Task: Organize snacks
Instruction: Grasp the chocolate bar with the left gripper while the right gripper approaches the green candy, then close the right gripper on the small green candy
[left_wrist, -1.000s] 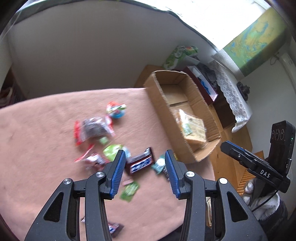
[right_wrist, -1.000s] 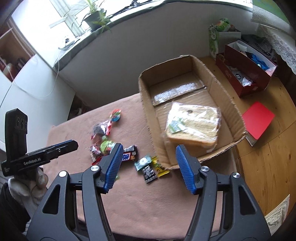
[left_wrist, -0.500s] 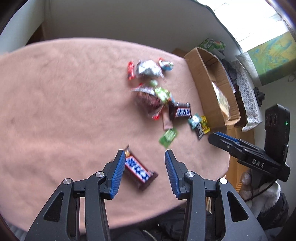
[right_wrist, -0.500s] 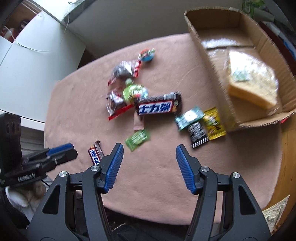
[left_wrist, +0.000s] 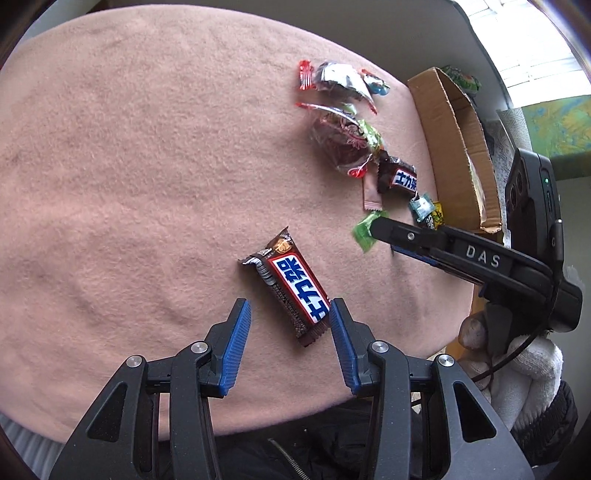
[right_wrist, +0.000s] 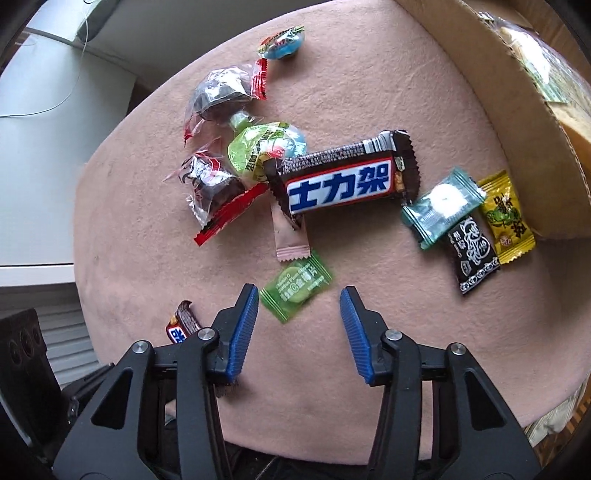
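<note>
wrapped snacks (right_wrist: 340, 181) scattered beside box (right_wrist: 517, 122)

Left tongs (left_wrist: 290, 314) and right tongs (right_wrist: 299, 301) both spread wide, angled downward, seemingly empty

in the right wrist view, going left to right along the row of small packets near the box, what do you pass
green flat packet → teal packet → black packet → yellow packet → cardboard box
</note>
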